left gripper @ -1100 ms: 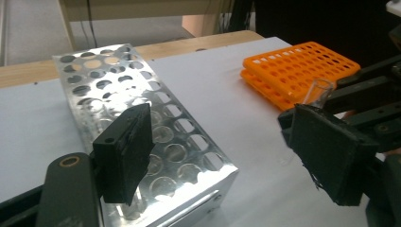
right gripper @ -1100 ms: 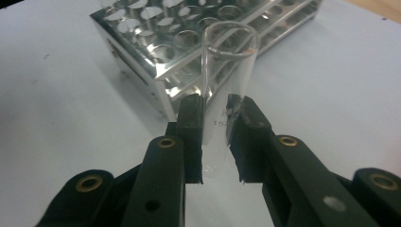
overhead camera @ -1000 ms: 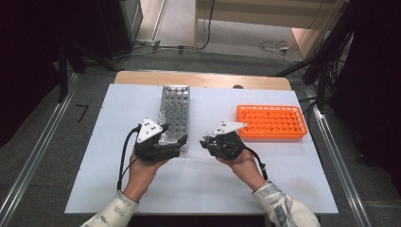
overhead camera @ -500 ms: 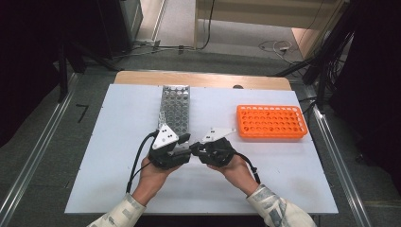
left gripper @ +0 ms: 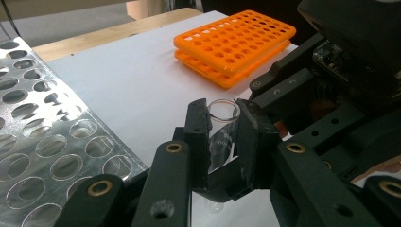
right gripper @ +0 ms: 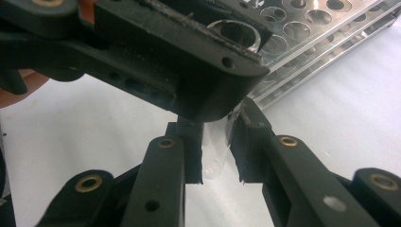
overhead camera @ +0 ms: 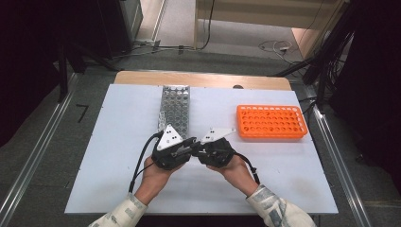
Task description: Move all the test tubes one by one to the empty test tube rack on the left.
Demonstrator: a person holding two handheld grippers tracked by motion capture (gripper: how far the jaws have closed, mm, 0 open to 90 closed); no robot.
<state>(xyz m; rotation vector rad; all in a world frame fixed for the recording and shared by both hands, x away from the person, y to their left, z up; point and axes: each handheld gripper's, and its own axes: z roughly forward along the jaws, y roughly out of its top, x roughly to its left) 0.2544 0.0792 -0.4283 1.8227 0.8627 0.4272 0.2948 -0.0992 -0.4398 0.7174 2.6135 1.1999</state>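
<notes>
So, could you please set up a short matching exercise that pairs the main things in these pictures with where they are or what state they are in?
Column one:
1. glass test tube
2. orange rack
3. metal rack
4. right tool

Column two:
A. lies on the table's right side, every hole empty
B. clamped upright between the left tool's jaws
C. lies at the table's middle left, shiny, with round holes
D. jaws parted on either side of the tube's lower end

Pairs: 1-B, 2-A, 3-C, 4-D
</notes>
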